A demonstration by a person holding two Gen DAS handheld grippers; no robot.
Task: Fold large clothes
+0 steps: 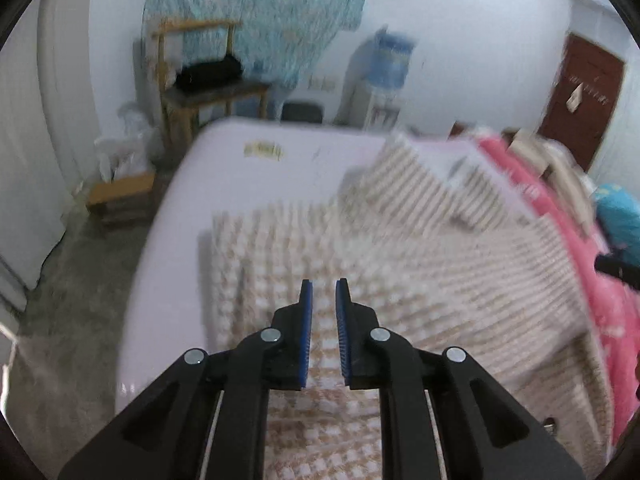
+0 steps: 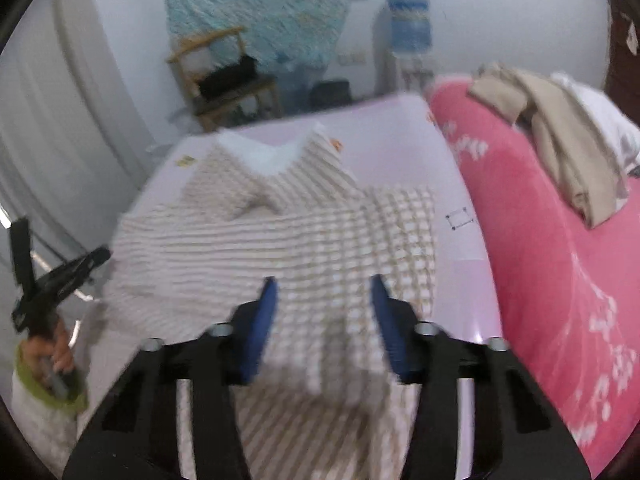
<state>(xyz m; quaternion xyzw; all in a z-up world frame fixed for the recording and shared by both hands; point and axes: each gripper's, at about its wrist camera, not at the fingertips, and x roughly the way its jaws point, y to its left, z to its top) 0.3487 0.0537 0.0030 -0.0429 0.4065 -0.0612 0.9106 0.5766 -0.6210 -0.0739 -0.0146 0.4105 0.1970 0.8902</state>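
- Blue-padded fingers of the left gripper (image 1: 324,292) are being held tilted downward over the near part of the checked garment (image 1: 440,280); the jaws are being kept closed to a narrow slit, and nothing is being seen clamped between the pads.
- Fingers of the right gripper (image 2: 324,292) are being angled down over the garment's near hem, at the mattress's near edge; the jaws are being held partly apart, a raised fold of cloth is showing between them, and the pads are not being seen to press on it, though blur is hiding detail.
- In the right wrist view, the left gripper is being gripped by a hand (image 2: 60,348) in a green-cuffed sleeve (image 2: 52,392), off the mattress's left edge.
- The garment is being spread across the middle of the pale mattress (image 1: 280,168), collar toward the mattress's far end.
- Bare mattress is being left open at the far end and along the left edge, beyond which the floor (image 1: 80,280) is showing.
- The mattress's right edge is being bounded by a pink blanket (image 2: 540,260), on which beige clothes (image 2: 560,140) are being piled.
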